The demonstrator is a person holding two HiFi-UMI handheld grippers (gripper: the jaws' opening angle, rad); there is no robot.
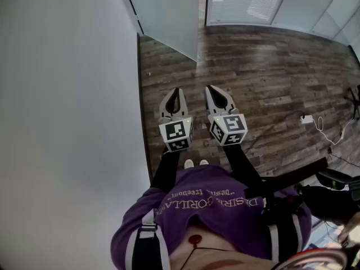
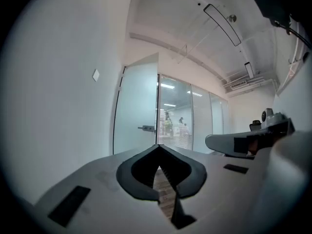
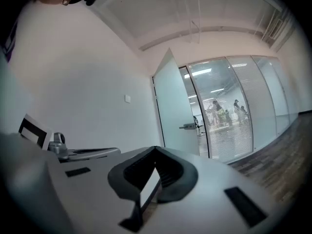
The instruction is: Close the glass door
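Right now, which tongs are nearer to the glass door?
Left. The left tongs hover short of the glass door; the right tongs are beside them, farther to its right.

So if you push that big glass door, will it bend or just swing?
Probably just swing: the glass door looks like one stiff pane, standing ajar. It likely feels heavy, being so tall. The smooth glass may be slippery, so its handle seems the safer spot.
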